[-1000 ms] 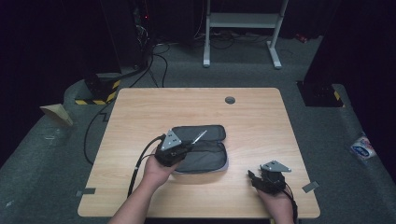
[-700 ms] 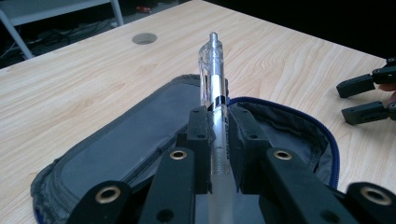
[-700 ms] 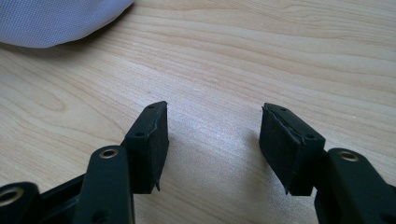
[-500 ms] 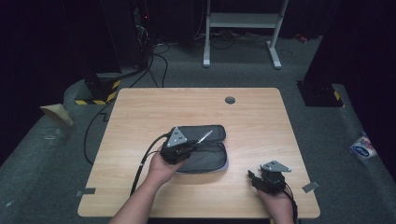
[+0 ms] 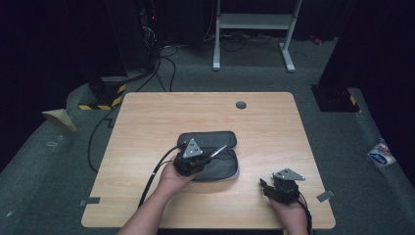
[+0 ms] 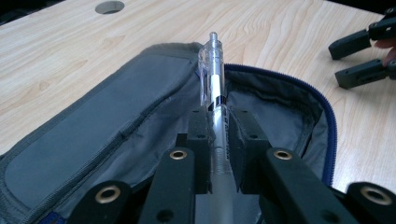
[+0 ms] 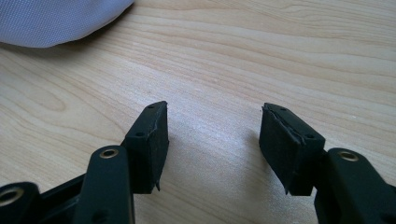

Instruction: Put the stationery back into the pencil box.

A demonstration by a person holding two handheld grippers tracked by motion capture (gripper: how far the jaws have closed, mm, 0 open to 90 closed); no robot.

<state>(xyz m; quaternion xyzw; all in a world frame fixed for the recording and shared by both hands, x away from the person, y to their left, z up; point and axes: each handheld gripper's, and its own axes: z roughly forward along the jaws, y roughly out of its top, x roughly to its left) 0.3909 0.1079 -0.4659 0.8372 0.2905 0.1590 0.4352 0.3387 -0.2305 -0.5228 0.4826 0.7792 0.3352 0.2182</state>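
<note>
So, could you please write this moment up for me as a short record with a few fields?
surface: wooden table
case: grey pencil case, unzipped, lying open on the table
pen: clear pen, above the open case
left gripper: shut on the pen
right gripper: open, empty, low over bare table to the right of the case
table hole: round hole near the far edge

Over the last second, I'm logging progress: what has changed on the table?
The left gripper, shut on the pen, has edged slightly away from the person over the open case, pen still pointing up and right. The case, the table and the open right gripper stayed put.
</note>
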